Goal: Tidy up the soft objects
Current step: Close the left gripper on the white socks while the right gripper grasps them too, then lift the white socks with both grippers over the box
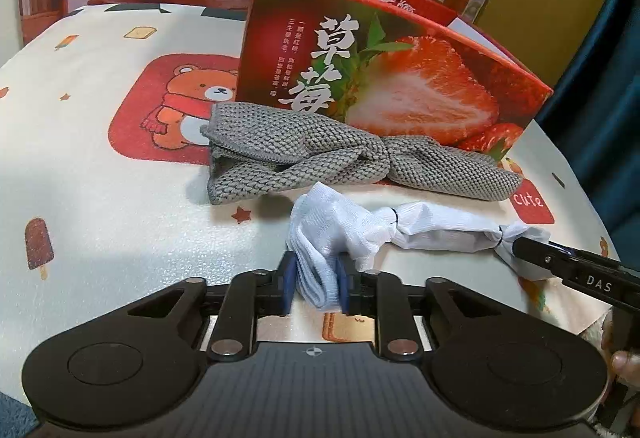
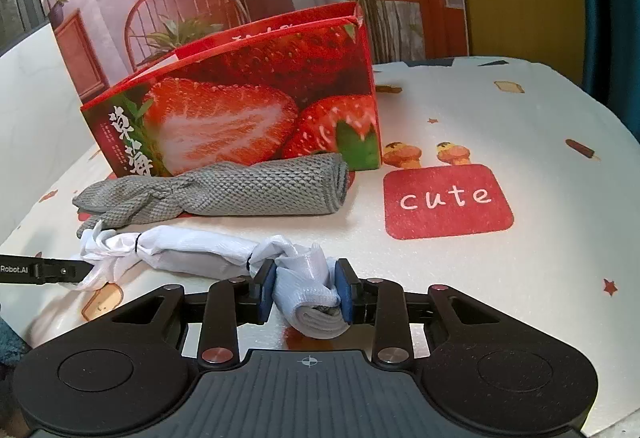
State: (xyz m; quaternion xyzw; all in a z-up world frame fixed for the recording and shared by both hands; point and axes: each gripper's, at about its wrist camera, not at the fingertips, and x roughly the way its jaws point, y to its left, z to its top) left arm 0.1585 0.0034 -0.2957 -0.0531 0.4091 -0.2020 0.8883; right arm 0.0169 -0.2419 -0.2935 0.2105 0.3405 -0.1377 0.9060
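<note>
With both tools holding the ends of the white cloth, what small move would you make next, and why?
Probably lift both ends together and carry the white cloth toward the open strawberry box. The left tool and right tool each pinch one end, the tied roll lies on the mat, and the grey cloth sits between it and the box, so it must clear that first.

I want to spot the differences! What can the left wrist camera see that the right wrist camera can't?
Only the left wrist view shows the bear picture and the ice lolly print on the tablecloth.

Only the right wrist view shows the red "cute" patch whole and the two printed pastries.

Both show the strawberry box, the grey knitted cloth in front of it, and the white tied cloth, with the left hand-held gripper and the right hand-held gripper each pinching one end.
</note>
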